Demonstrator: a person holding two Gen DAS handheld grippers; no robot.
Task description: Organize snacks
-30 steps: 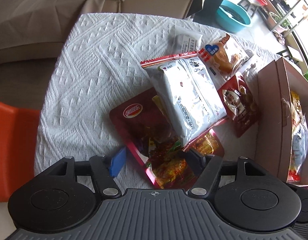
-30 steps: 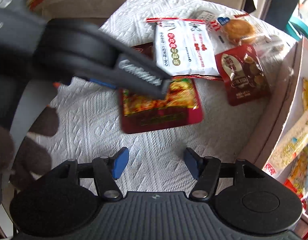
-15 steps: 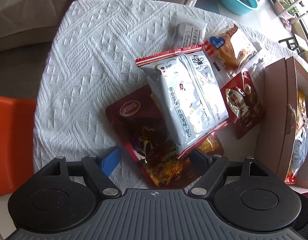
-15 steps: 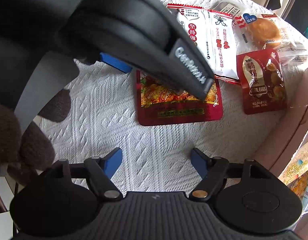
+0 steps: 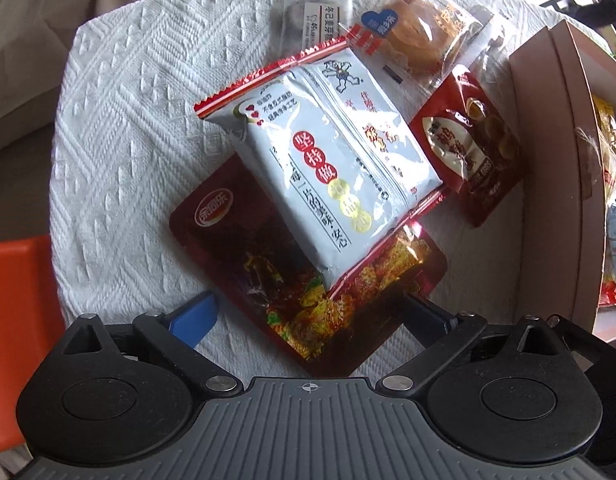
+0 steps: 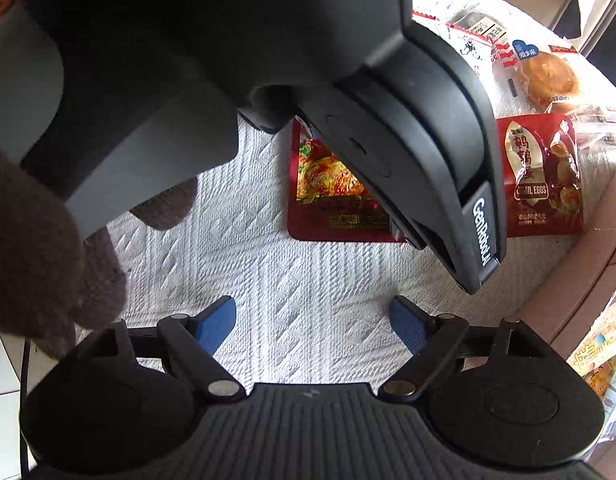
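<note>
Left wrist view: we're lining up on the dark red snack pouch — left gripper opening wide astride its corner, right gripper opening over bare cloth — next we close, carry to box.

White textured tablecloth, orange chair

bare cloth near, box wall perhaps blocking
</note>
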